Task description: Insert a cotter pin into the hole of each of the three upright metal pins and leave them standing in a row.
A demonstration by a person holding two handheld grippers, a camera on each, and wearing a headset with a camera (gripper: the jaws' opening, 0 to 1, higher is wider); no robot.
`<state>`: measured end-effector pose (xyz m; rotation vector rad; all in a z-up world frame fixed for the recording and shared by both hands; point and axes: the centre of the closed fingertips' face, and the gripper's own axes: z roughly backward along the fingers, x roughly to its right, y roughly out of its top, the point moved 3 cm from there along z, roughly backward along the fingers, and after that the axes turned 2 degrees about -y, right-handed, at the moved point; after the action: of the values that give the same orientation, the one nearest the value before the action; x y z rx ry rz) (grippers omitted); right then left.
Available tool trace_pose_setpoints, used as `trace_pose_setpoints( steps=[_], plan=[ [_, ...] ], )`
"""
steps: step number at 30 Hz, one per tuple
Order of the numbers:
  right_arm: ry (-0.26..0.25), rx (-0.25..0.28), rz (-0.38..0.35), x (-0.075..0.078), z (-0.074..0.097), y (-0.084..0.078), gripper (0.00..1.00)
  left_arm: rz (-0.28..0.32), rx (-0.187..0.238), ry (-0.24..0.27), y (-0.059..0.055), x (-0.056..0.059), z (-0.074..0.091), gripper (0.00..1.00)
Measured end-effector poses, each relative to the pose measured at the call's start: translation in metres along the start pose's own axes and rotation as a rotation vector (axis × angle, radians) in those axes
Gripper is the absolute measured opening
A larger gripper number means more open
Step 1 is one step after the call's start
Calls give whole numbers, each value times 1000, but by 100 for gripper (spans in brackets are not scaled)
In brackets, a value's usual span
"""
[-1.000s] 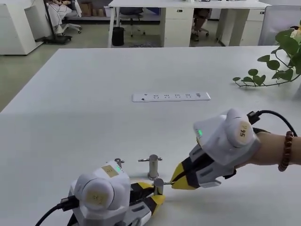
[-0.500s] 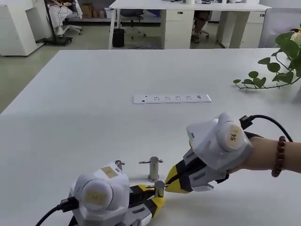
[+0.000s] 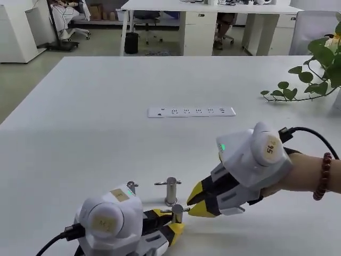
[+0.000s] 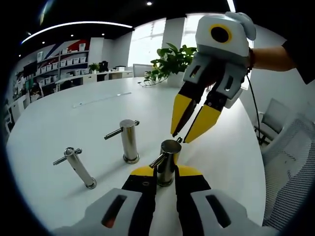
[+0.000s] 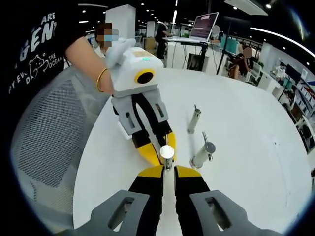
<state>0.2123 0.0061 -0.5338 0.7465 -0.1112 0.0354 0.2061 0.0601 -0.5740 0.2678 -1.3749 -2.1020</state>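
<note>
Now the left gripper (image 4: 166, 173) clamps the nearest upright metal pin (image 4: 168, 153) on the table (image 4: 54, 118), and its own view reveals the right gripper (image 4: 183, 137) pinching the cotter pin (image 4: 156, 160) through it.

In the head view, your left gripper (image 3: 171, 220) runs off the bottom edge. Its clamped jaws cover the near pin (image 3: 177, 210) below its cap, so you cannot see its foot. The same gripper's housing hides the foot of the far-left pin (image 3: 131, 186). The cotter pin (image 4: 156, 160) is buried through its middle inside the near pin's hole, and its other end, pinched at the tips of your right gripper (image 3: 190, 204), is too small to make out. In the right gripper view, the near pin's shaft is hidden behind the closed jaws. The plant (image 3: 314, 66) is cut off by the right edge.
</note>
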Motion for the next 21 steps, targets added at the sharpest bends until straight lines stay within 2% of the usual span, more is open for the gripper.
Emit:
trace_pose_setpoints(
  steps=[21],
  plan=[
    [9, 8, 20, -2, -5, 6, 0, 8, -2, -4, 0, 0, -1, 11]
  ],
)
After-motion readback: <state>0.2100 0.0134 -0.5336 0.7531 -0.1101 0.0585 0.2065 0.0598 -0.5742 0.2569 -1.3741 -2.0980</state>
